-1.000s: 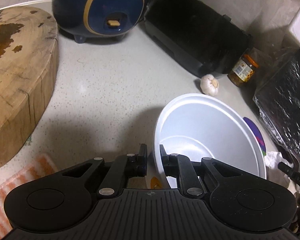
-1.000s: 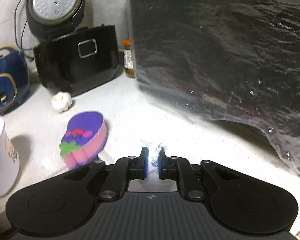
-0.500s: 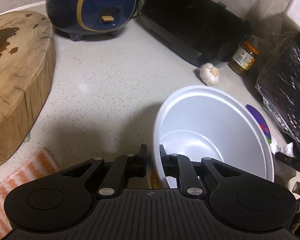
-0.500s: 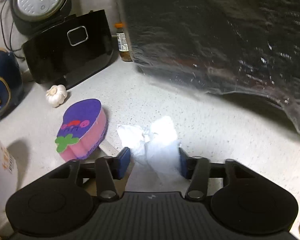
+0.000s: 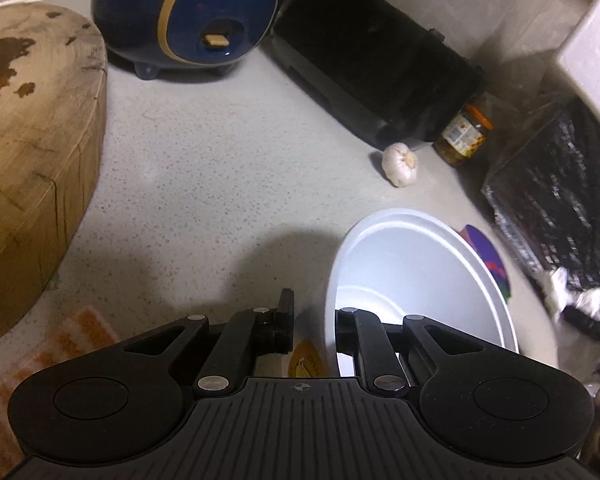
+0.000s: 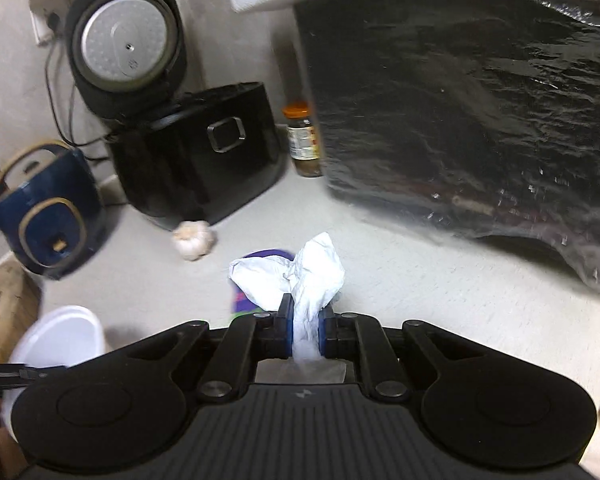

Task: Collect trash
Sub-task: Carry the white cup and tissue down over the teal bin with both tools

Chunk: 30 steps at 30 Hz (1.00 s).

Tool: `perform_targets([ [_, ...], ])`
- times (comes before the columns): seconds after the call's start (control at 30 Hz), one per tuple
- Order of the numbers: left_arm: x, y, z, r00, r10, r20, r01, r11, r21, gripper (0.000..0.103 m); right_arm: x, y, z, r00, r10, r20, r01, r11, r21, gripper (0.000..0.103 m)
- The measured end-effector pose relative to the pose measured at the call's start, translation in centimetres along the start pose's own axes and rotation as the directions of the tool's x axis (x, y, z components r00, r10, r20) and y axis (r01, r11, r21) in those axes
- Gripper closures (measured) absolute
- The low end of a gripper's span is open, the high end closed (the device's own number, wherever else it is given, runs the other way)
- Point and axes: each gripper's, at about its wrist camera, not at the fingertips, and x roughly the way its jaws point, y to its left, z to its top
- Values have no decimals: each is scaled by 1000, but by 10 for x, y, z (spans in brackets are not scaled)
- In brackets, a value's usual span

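The right gripper [image 6: 305, 330], its jaws just closed, pinches the tissue [image 6: 300, 276] clear of the counter [image 6: 420, 292], while the left gripper [image 5: 312, 326] is clamped on the bowl's [image 5: 412, 264] rim, so next the tissue likely goes over that bowl for release.

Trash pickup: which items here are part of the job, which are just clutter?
In play:
- crumpled tissue, pinched in the right gripper
- white bowl, rim clamped by the left gripper

Clutter:
- garlic bulb
- jar
- blue cooker
- black rice cooker
- chopping block
- purple sponge
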Motion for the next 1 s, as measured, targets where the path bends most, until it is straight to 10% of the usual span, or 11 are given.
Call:
perform_targets([
  [0.33, -4, -24, -12, 993, -101, -58, 105, 991, 85, 89, -28, 51, -84, 986, 37, -161, -23, 996, 89, 92],
  [0.63, -5, -92, -88, 979, -94, -180, 123, 980, 158, 89, -67, -30, -133, 969, -104, -226, 137, 981, 137, 92],
  [1.0, 120, -98, -254, 856, 139, -498, -70, 986, 154, 88, -99, -138, -208, 932, -108, -345, 190, 958, 214, 92],
])
